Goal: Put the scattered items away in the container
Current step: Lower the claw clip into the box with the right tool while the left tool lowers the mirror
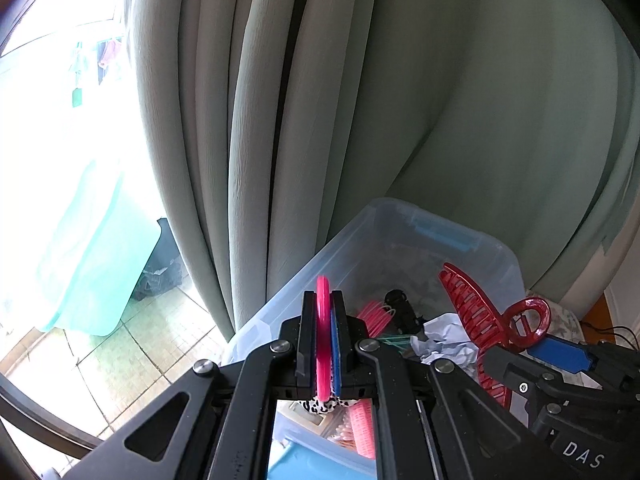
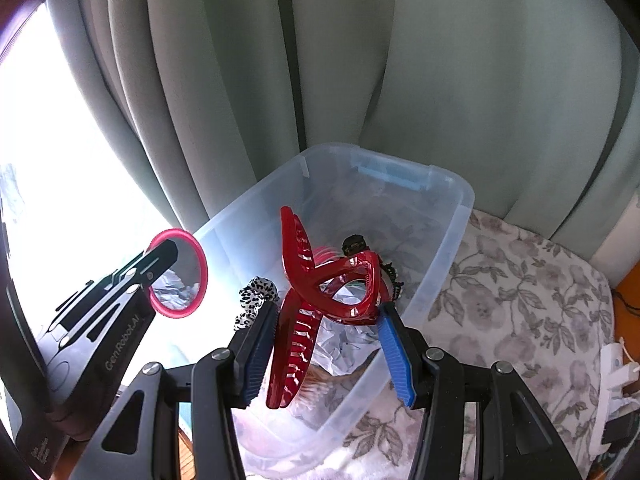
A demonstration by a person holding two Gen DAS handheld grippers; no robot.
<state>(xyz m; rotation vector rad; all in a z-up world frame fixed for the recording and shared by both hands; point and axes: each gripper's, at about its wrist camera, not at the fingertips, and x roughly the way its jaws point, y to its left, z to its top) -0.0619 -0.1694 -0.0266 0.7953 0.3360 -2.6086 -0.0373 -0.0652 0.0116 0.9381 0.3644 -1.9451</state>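
My left gripper (image 1: 323,297) is shut on a round pink-rimmed mirror (image 1: 322,344), which is edge-on in the left wrist view. In the right wrist view the mirror (image 2: 180,276) shows its face beside the bin's left wall, with the left gripper (image 2: 166,254) clamped on it. My right gripper (image 2: 327,312) is shut on a large red claw hair clip (image 2: 304,272), held above the near end of the clear plastic bin (image 2: 460,200). The left wrist view shows the same clip (image 1: 472,304) over the bin (image 1: 440,222). Crumpled paper (image 1: 444,336), pink comb-like pieces (image 1: 376,316) and a black clip (image 2: 354,245) lie in the bin.
A leopard-print scrunchie (image 2: 256,296) sits at the bin's near left. The bin stands on a floral cloth (image 2: 520,288) against grey-green curtains (image 2: 360,60). A bright window (image 1: 60,140) is at the left. A white plastic item (image 2: 616,376) lies at the cloth's right edge.
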